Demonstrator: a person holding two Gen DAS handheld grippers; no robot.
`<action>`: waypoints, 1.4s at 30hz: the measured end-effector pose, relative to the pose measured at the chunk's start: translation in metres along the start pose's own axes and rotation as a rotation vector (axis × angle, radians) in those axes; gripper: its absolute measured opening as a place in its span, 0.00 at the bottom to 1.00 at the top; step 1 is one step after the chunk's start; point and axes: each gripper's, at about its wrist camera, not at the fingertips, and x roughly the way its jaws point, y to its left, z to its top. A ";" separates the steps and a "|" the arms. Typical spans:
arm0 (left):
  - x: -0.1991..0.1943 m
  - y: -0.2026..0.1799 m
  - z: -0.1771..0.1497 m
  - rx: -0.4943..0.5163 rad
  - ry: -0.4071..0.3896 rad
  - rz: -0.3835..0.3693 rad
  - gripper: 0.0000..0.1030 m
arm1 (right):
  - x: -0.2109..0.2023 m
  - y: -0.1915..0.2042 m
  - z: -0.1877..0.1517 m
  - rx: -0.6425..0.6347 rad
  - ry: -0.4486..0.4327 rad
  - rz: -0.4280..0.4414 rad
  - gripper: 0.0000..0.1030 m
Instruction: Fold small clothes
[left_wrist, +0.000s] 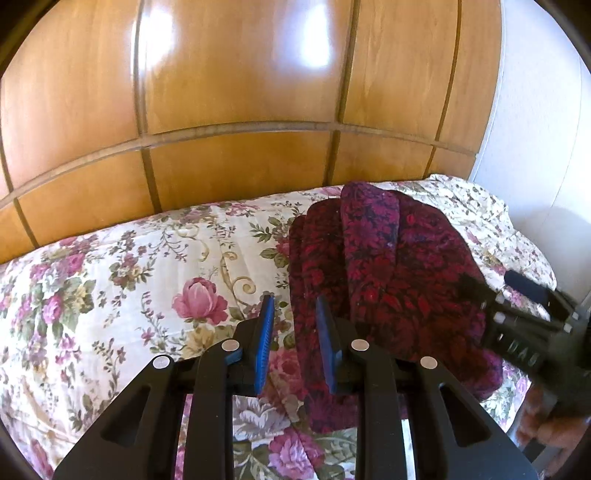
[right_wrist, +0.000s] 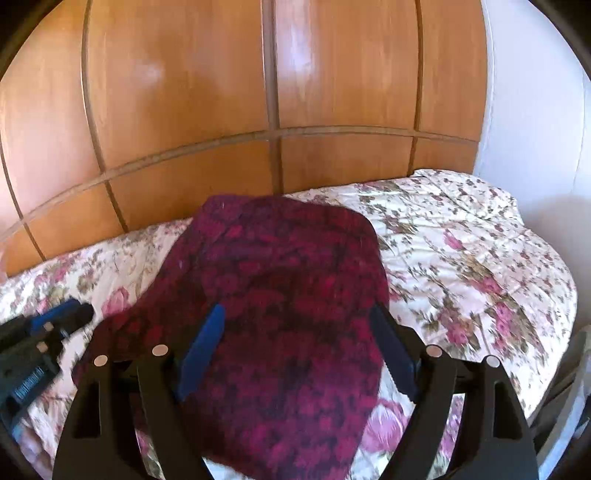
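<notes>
A dark red and purple patterned garment (left_wrist: 376, 280) lies folded on the floral bedspread (left_wrist: 129, 280); it fills the middle of the right wrist view (right_wrist: 280, 317). My left gripper (left_wrist: 295, 317) is open and empty, hovering over the garment's left edge. My right gripper (right_wrist: 299, 325) is wide open above the garment's middle, holding nothing. The right gripper also shows at the right edge of the left wrist view (left_wrist: 517, 295). The left gripper shows at the left edge of the right wrist view (right_wrist: 55, 317).
A wooden panelled wardrobe (left_wrist: 240, 92) stands right behind the bed. A white wall (right_wrist: 535, 110) is on the right. The bedspread (right_wrist: 461, 258) reaches its edge at the right, with bare floral cover on both sides of the garment.
</notes>
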 end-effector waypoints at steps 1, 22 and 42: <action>-0.002 0.000 0.000 -0.004 -0.002 0.004 0.22 | -0.003 0.002 -0.004 -0.003 -0.001 -0.007 0.78; -0.045 0.012 -0.055 -0.045 -0.032 0.117 0.69 | -0.057 0.019 -0.066 0.100 -0.005 -0.155 0.98; -0.071 0.019 -0.074 -0.059 -0.072 0.182 0.79 | -0.075 0.039 -0.081 0.081 -0.034 -0.164 0.98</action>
